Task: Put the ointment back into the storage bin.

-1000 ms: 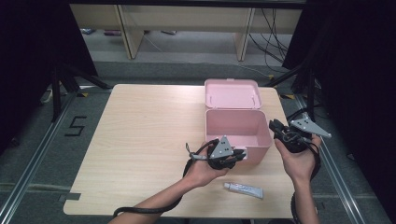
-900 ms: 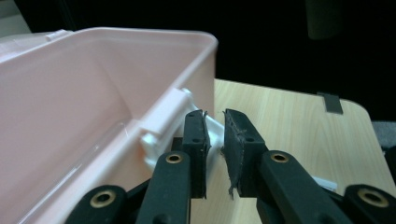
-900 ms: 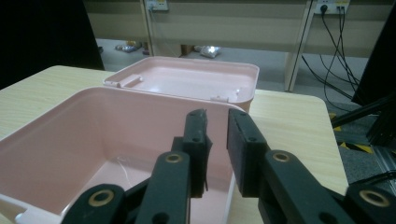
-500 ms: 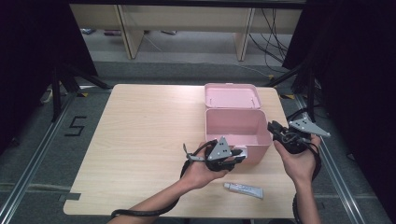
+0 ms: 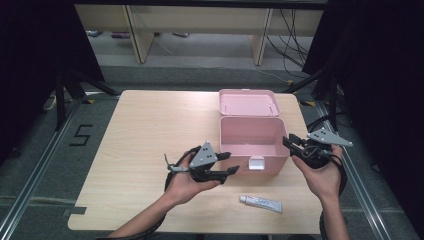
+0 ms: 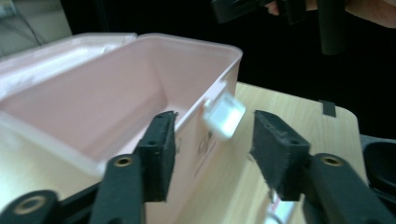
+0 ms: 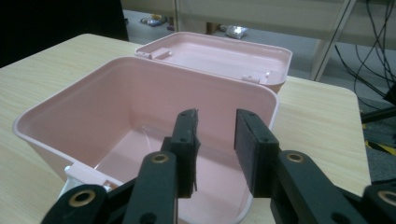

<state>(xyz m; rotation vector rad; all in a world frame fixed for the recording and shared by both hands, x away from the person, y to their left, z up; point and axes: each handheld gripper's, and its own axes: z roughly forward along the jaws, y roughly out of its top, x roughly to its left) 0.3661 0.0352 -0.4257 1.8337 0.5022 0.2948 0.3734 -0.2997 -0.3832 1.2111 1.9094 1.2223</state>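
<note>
1. Nearest, a small white tube lies flat on the table by the near edge, between the two hands and untouched. It looks light and soft-walled, likely to dent if pinched hard; a gentle hold across its middle should suit.
2. The left gripper hovers just near-left of the pink box. Its jaws have just been opening and stand apart, with the box's white front latch ahead of them, unpinched.
3. The right gripper sits at the box's right wall; its jaws have also just been opening, with nothing between them.
4. The box stands right of centre, open and seemingly empty: thin stiff plastic, probably light, smooth and apt to slide.
5. Farthest, its lid lies folded back.
</note>
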